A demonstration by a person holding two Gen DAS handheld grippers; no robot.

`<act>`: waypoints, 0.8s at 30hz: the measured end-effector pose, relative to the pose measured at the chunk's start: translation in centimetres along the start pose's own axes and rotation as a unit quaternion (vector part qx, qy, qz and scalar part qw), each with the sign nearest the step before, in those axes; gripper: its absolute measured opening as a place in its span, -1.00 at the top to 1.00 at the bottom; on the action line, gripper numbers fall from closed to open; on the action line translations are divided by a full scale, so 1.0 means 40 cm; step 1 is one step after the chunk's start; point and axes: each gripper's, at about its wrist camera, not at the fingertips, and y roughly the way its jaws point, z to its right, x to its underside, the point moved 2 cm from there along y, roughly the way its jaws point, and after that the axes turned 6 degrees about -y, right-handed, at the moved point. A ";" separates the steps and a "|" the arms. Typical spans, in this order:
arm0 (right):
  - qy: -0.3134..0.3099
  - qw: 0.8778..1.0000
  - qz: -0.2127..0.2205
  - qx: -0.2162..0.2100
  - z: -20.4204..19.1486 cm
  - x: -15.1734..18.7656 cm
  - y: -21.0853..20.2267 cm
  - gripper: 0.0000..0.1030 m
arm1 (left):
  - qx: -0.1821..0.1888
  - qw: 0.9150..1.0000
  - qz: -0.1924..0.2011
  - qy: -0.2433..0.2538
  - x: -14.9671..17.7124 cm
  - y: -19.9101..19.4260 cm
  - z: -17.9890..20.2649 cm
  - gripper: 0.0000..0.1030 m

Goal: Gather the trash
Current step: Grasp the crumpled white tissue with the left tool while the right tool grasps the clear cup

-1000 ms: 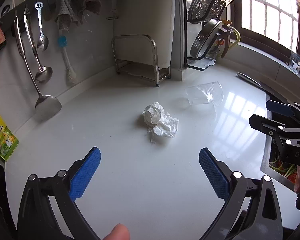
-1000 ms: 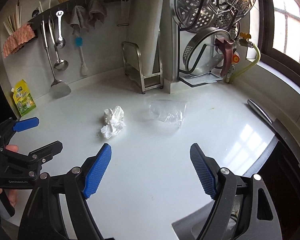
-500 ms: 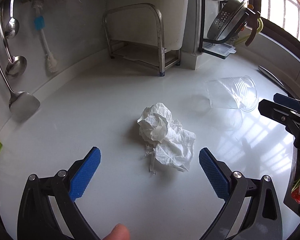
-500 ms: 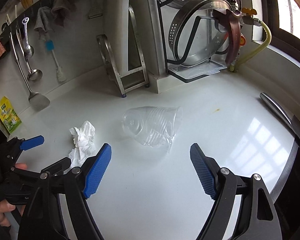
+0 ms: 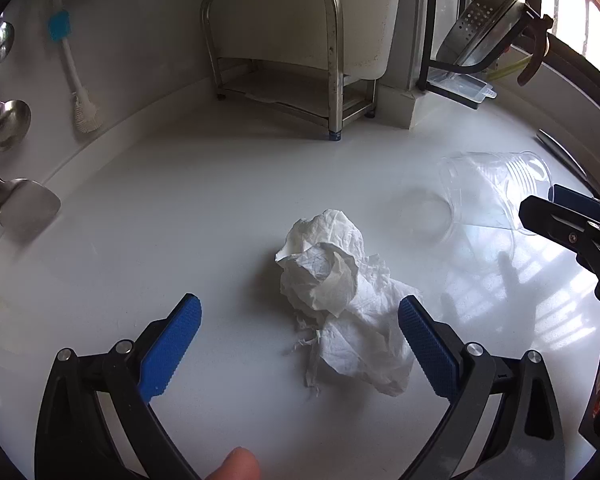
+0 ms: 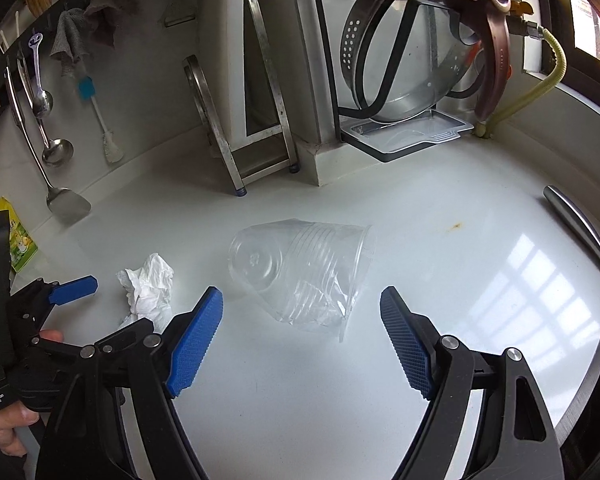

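A crumpled white tissue (image 5: 340,296) lies on the white counter (image 5: 204,216). My left gripper (image 5: 300,344) is open, its blue pads at either side of the tissue's near end, not touching it. A clear plastic cup (image 6: 300,272) lies on its side on the counter. My right gripper (image 6: 302,338) is open, just short of the cup, which sits ahead between the pads. The cup also shows in the left wrist view (image 5: 496,192), and the tissue in the right wrist view (image 6: 150,288).
A steel rack (image 5: 284,52) with a white board stands at the back. Ladles and a spatula (image 5: 24,204) hang on the left wall. A dish rack with steel pans (image 6: 412,52) stands back right. A knife handle (image 6: 572,216) lies at the right edge. A yellow-green packet (image 6: 20,240) stands left.
Both grippers have moved forward: the left up to the tissue, the right up to the cup. Both stay open. Tissue and cup have not moved.
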 end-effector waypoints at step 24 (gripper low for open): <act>-0.018 0.999 -0.021 -0.030 -0.024 0.022 0.040 0.31 | 0.028 0.999 0.014 0.035 0.018 -0.033 0.009 0.90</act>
